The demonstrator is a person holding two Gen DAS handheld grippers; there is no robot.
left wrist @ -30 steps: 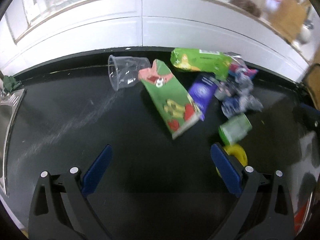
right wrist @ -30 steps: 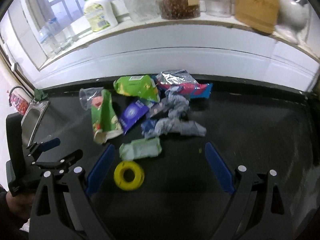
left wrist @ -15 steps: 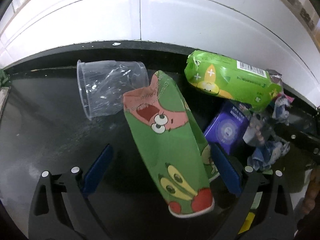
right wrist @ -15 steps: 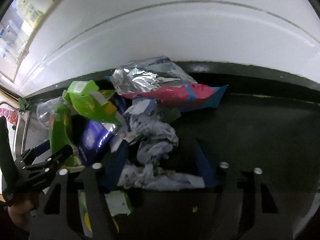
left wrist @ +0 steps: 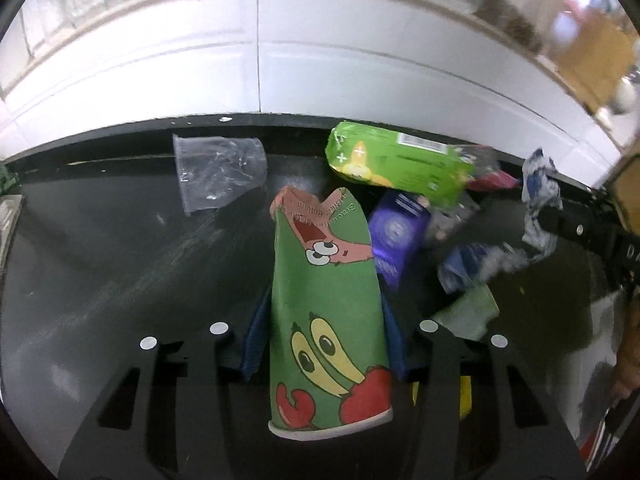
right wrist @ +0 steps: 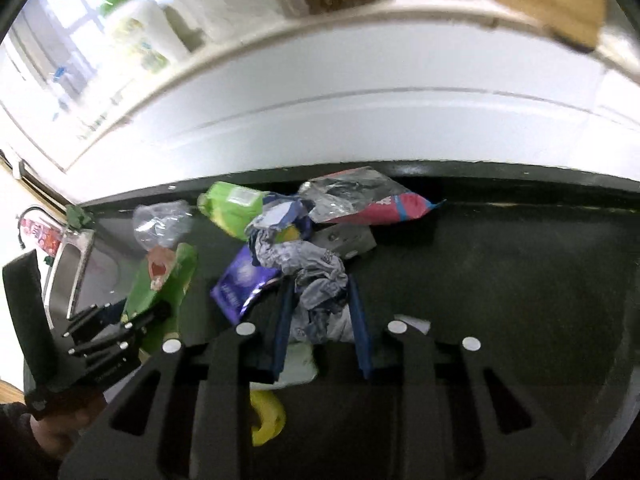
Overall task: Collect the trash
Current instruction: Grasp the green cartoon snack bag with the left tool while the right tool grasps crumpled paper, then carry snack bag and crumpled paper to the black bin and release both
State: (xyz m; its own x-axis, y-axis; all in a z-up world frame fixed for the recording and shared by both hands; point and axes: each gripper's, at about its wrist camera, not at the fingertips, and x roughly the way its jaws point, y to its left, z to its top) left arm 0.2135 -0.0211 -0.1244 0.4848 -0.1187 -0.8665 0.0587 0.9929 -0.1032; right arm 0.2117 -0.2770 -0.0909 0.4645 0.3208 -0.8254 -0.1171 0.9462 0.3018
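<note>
My left gripper (left wrist: pixel 324 312) is shut on a flattened green cartoon paper cup (left wrist: pixel 326 320) and holds it off the black counter (left wrist: pixel 100 260). My right gripper (right wrist: pixel 322 300) is shut on a crumpled grey-blue wrapper (right wrist: pixel 316 276), also lifted. On the counter lie a clear plastic cup (left wrist: pixel 218 176), a lime green packet (left wrist: pixel 396 166), a purple packet (left wrist: pixel 394 232), a silver and pink bag (right wrist: pixel 360 200), a pale green wrapper (left wrist: pixel 468 312) and a yellow tape ring (right wrist: pixel 266 420). The green cup in my left gripper also shows in the right wrist view (right wrist: pixel 160 280).
A white tiled wall (left wrist: pixel 320 72) runs behind the counter, with a sill of jars and a bottle (right wrist: pixel 140 40) above it. A steel sink (right wrist: pixel 70 264) lies at the counter's left end.
Both grippers have closed, the left on the green paper cup and the right on the crumpled wrapper, and both have lifted and drawn back from the pile.
</note>
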